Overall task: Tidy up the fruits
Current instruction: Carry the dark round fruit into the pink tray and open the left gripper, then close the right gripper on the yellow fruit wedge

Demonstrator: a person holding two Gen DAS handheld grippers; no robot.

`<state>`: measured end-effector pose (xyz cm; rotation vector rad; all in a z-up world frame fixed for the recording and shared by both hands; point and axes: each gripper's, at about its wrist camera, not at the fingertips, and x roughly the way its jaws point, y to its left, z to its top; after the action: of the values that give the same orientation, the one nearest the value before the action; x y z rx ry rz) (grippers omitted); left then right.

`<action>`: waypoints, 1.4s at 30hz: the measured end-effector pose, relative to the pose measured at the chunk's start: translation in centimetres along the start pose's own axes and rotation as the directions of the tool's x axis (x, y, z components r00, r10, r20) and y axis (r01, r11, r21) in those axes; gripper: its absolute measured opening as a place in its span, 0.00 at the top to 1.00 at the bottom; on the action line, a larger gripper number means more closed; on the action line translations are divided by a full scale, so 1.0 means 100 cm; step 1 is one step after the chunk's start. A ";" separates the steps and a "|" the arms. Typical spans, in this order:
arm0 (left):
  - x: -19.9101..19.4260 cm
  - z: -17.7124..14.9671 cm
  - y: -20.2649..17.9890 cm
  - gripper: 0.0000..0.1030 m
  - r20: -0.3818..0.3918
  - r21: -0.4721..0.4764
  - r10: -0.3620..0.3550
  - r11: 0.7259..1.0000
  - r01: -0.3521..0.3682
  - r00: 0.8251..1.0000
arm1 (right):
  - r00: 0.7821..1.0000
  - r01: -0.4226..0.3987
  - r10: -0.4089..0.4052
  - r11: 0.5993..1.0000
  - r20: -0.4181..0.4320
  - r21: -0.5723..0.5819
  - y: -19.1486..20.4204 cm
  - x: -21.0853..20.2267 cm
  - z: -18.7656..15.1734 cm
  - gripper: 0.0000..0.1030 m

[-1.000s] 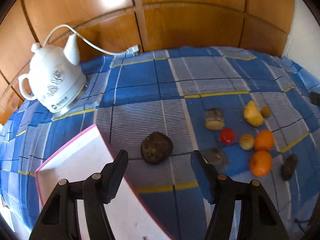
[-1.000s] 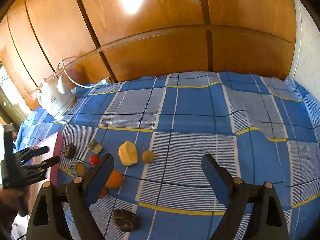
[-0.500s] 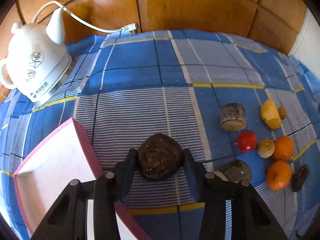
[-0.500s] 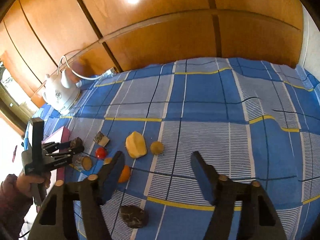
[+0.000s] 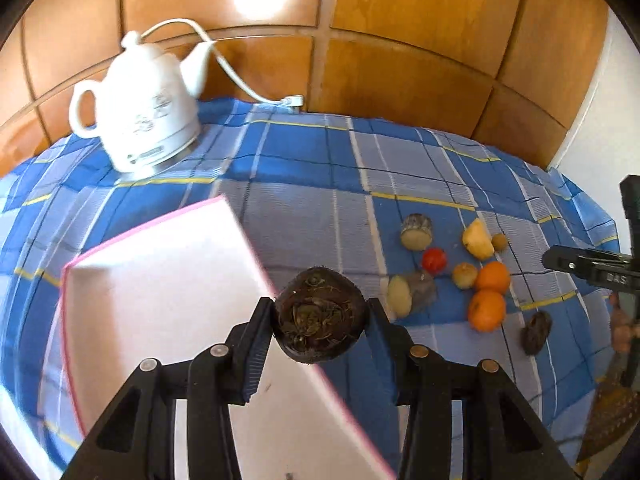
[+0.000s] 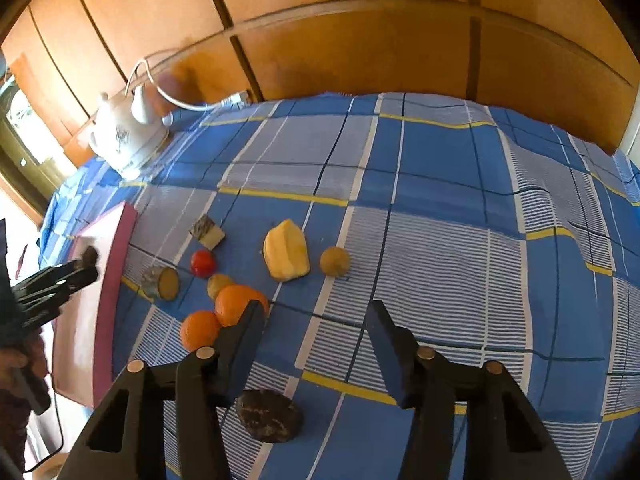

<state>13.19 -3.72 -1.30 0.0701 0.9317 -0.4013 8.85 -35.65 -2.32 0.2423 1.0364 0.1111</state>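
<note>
Left wrist: L gripper (image 5: 320,316) clamped on dark fruit (image 5: 320,314) over empty pink tray (image 5: 160,280), R gripper (image 6: 316,324) wide open w/ nothing, approx. all fruits left on cloth (image 6: 440,240).

We see the kettle (image 5: 148,112) at the table's back left, on the tablecloth (image 5: 304,168), with the tray (image 5: 152,288) in front of it. Right of the tray lies the fruit cluster: the tomato (image 5: 434,260) left of two oranges (image 5: 493,277), which touch.

Black plastic left claw (image 5: 320,320) & right claw (image 6: 316,324), brass-coloured rivets, ribbed finger pads (image 5: 256,354).
</note>
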 end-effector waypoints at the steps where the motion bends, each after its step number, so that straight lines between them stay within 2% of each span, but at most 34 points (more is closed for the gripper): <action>1: -0.005 -0.006 0.004 0.55 0.001 -0.012 0.001 1.000 -0.001 1.000 | 1.000 0.000 0.000 1.000 -0.006 -0.004 0.001 0.002 -0.001 0.49; 6: -0.021 -0.030 0.027 0.55 0.006 -0.054 0.037 0.998 -0.037 0.999 | 1.000 0.003 -0.003 1.000 -0.018 -0.018 0.010 0.009 0.003 0.52; 12: -0.030 -0.051 0.058 0.55 -0.002 -0.125 0.085 0.989 -0.084 0.996 | 0.999 0.029 -0.032 0.996 -0.031 -0.080 0.034 0.030 0.024 0.52; 18: -0.036 -0.050 0.096 0.55 -0.004 -0.215 0.129 0.968 -0.127 0.992 | 0.988 0.098 -0.117 0.979 -0.101 -0.177 0.057 0.071 0.042 0.52; 19: -0.036 -0.050 0.102 0.55 0.001 -0.224 0.140 0.965 -0.136 0.990 | 0.983 0.118 -0.142 0.976 -0.120 -0.183 0.057 0.078 0.043 0.55; 20: -0.035 -0.048 0.108 0.55 0.003 -0.231 0.157 0.961 -0.152 0.988 | 0.978 0.124 -0.151 0.975 -0.144 -0.184 0.056 0.085 0.043 0.61; 23: -0.030 -0.042 0.124 0.55 -0.003 -0.251 0.216 0.945 -0.210 0.976 | 0.972 0.140 -0.172 0.971 -0.160 -0.191 0.054 0.094 0.043 0.67; 25: -0.024 -0.039 0.134 0.55 -0.010 -0.260 0.261 0.931 -0.255 0.965 | 0.972 0.138 -0.167 0.974 -0.163 -0.178 0.050 0.094 0.044 0.68; 28: -0.021 -0.040 0.144 0.52 -0.014 -0.278 0.289 0.919 -0.281 0.957 | 0.972 0.135 -0.168 0.972 -0.163 -0.194 0.050 0.094 0.043 0.68; 31: -0.026 -0.041 0.143 0.39 0.006 -0.284 0.314 0.911 -0.300 0.949 | 0.972 0.136 -0.168 0.972 -0.163 -0.193 0.050 0.094 0.043 0.68; 36: -0.043 -0.047 0.128 0.37 0.039 -0.290 0.343 0.903 -0.318 0.938 | 0.976 0.139 -0.167 0.972 -0.142 -0.191 0.050 0.093 0.042 0.69; 42: -0.061 -0.054 0.101 0.30 0.086 -0.302 0.336 0.906 -0.297 0.938 | 0.979 0.139 -0.162 0.974 -0.122 -0.179 0.050 0.087 0.037 0.69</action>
<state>9.53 8.72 -0.88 -0.0693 0.8168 0.0342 16.56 -29.57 -6.54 0.0001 1.1708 0.0785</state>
